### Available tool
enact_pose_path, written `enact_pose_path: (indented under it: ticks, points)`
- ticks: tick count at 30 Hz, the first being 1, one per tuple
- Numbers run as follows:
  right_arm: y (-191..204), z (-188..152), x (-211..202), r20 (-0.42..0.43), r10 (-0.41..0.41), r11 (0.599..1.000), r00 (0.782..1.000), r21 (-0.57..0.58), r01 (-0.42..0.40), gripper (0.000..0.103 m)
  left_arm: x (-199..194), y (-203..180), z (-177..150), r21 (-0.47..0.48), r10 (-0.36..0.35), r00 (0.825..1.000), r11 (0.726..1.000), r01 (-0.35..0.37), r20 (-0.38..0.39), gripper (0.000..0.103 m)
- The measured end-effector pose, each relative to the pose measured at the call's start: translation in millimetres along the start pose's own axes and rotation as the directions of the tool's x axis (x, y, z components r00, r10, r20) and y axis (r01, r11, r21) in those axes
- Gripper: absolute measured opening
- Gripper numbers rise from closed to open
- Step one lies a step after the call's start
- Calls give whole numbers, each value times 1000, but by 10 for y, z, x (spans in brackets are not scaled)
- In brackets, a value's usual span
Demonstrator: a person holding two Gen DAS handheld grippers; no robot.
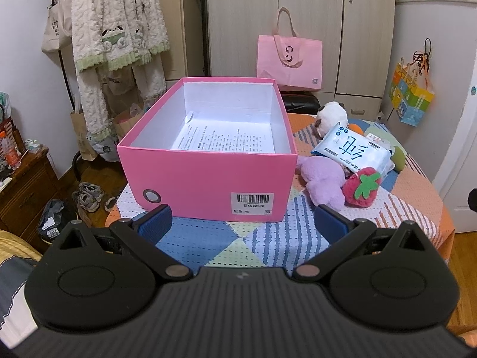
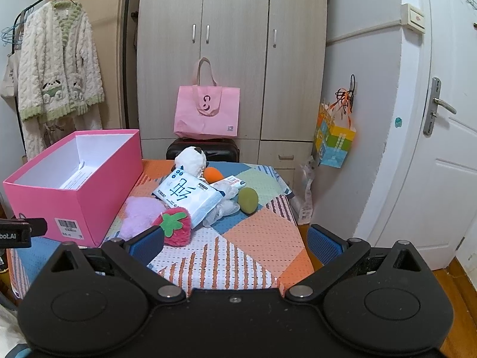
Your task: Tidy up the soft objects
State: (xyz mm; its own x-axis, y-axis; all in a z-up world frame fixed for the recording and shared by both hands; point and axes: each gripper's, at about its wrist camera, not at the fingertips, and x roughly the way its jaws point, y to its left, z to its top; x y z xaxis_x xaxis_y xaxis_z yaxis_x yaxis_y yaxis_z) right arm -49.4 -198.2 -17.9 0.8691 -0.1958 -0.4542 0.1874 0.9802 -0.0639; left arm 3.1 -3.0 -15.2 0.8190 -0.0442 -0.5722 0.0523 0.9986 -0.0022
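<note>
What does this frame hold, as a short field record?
box: pink box open, on the table, only a printed sheet inside
pile: strawberry plush, purple plush, tissue pack, green plush, all outside the box
left hand-held gripper: open, holding nothing
right hand-held gripper: open, holding nothing

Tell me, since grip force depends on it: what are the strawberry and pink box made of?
Strawberry: likely plush fabric, its red surface fuzzy, its leaf flat green felt. Pink box: apparently cardboard, with smooth matte walls, crisp folded edges, white inside.
</note>
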Motion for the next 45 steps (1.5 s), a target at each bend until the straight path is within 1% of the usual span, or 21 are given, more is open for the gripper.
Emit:
enact_pose_path:
  ticks: [14,18,20,22,24,27,30,32,35,37,41,42,43,45]
  points:
    - [7,-23,-7,2,4,1000,1000,-5,-4,103,-6,-15,-12,3,-3,1000,1000,3,1,103]
    - [-14,-6,-10,14,11,1000,1000,-9,-10,103,-9,-38,21,10,-3,1000,1000,3,5,103]
    - [-41,29,-19,30,25,1000,999,-19,-25,103,-37,-60,68,17,-22,1000,1000,22,15,103]
    - [-83,74,-42,58,56,998,997,-35,-54,103,-76,-105,127,29,-64,997,998,63,42,103]
    - [-148,129,-49,91,91,995,992,-51,-87,103,-105,-157,180,41,-109,990,994,106,89,103]
    - [-296,178,15,146,141,989,979,-61,-134,103,-104,-284,235,78,-152,974,987,141,168,103]
    - [-430,212,209,142,171,984,975,-74,-162,103,9,-423,277,111,-218,956,974,200,196,103]
    - [-497,213,341,131,194,980,972,-78,-185,103,131,-528,295,128,-263,945,962,242,192,103]
    - [-587,209,571,110,223,974,969,-71,-216,103,326,-733,264,192,-291,942,947,259,166,102]
    - [-629,188,702,104,236,971,966,-68,-230,102,443,-868,223,221,-320,936,933,284,147,100]
    - [-753,147,955,94,264,965,960,-37,-261,99,631,-1032,154,256,-396,911,898,358,114,100]
    - [-783,145,1022,91,273,962,958,-26,-272,97,677,-1070,132,267,-408,906,891,368,112,100]
    - [-810,142,1086,87,284,959,955,-17,-284,95,736,-1118,103,284,-412,905,885,370,106,100]
    - [-860,135,1215,76,304,952,949,-1,-305,95,807,-1190,51,316,-419,903,873,372,94,99]
